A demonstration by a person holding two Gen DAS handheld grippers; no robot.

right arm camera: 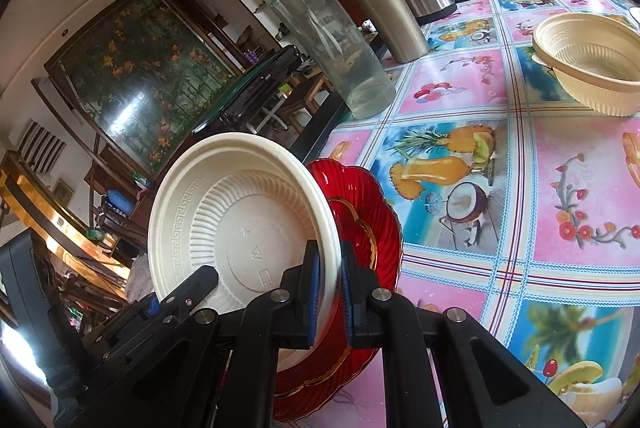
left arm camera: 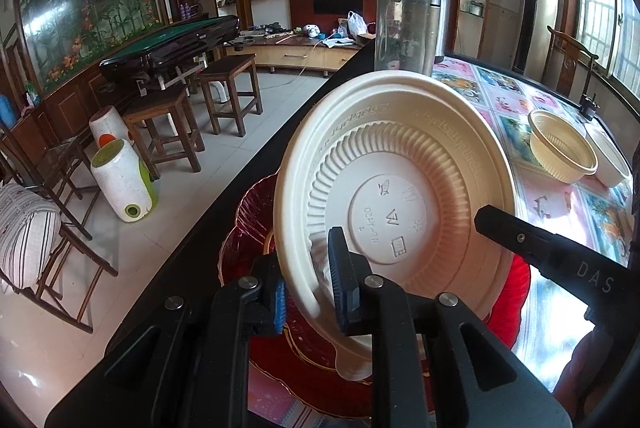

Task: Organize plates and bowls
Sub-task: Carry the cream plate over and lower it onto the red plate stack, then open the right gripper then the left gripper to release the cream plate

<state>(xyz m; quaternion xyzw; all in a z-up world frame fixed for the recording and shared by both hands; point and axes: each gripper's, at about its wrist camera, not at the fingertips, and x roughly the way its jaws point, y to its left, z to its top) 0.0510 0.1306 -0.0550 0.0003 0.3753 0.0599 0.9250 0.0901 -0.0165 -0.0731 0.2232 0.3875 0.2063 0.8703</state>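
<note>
Cream plastic plate [right arm camera: 244,212] being pinched by its rim between both tongs, left [left arm camera: 308,288] and right [right arm camera: 329,292], tilting above red dish [right arm camera: 372,228]; seeming light, thin, flexing easily, rim offering surest hold.

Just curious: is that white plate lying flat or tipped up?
Tipped up. The white plate stands on edge above the red plate, both grippers clamping its rim, underside facing the left camera.

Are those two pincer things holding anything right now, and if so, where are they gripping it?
Yes. Both grippers, left and right, pinch the rim of the same white plate, tilted above the red plate.
</note>
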